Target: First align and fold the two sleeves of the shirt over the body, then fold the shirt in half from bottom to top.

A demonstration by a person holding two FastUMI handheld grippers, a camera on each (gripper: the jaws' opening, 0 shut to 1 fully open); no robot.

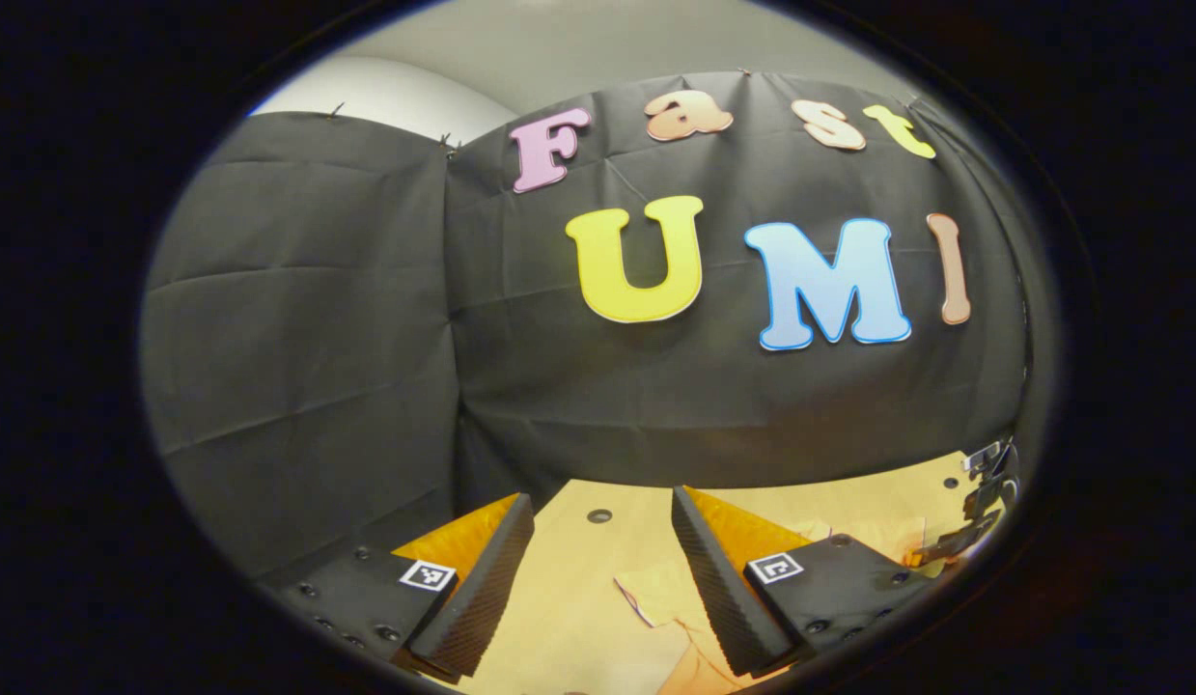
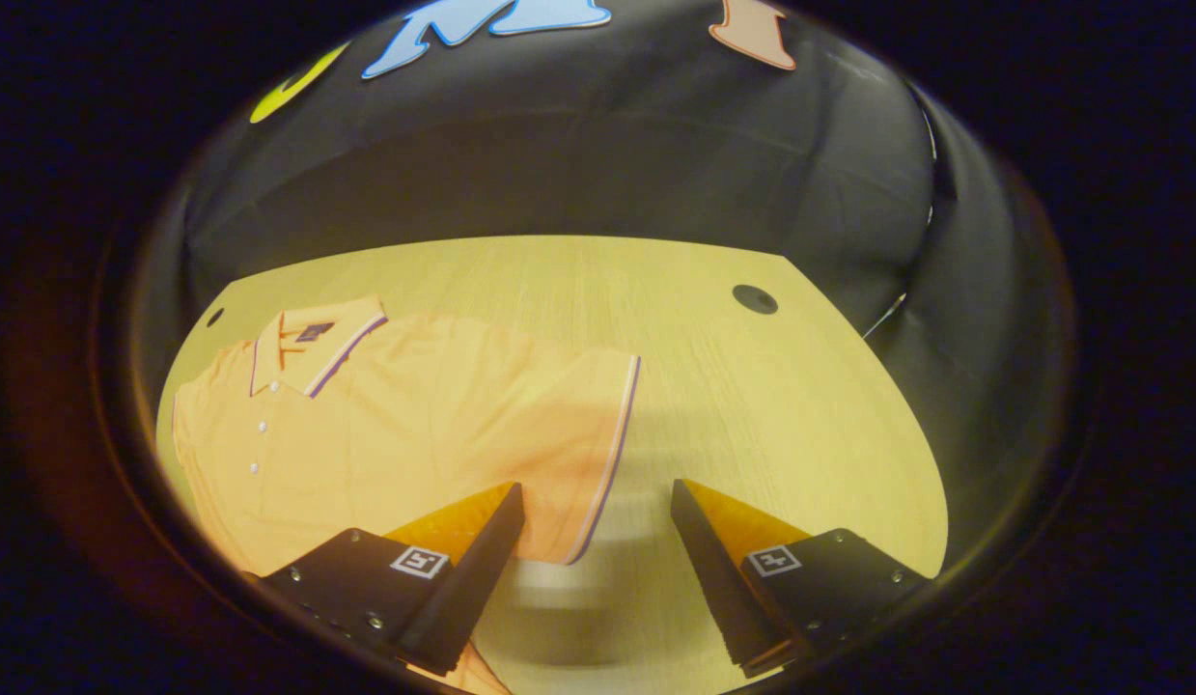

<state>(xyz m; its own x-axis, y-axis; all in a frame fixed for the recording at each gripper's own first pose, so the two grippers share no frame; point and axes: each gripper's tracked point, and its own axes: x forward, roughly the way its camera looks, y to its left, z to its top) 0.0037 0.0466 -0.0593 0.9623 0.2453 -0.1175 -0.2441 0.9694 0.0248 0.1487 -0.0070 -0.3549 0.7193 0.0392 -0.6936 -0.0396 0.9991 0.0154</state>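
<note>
Sleeve folding is not begun. The right gripper (image 2: 598, 541), jaws apart and empty, hovers with the shirt (image 2: 414, 425) sleeve (image 2: 598, 434) hem just ahead; it likely needs to descend and pinch it. The left gripper (image 1: 602, 569) is spread too, holding nothing.

In the left gripper view the left gripper (image 1: 602, 569) has its jaws apart w/ nothing between them, above the wooden table (image 1: 578, 550), a part of the orange shirt (image 1: 675, 618) lies just below the fingers, and the other gripper (image 1: 979, 507) shows at far right.

Black cloth wall (image 1: 366, 319) behind light wooden table (image 2: 752, 386).
</note>
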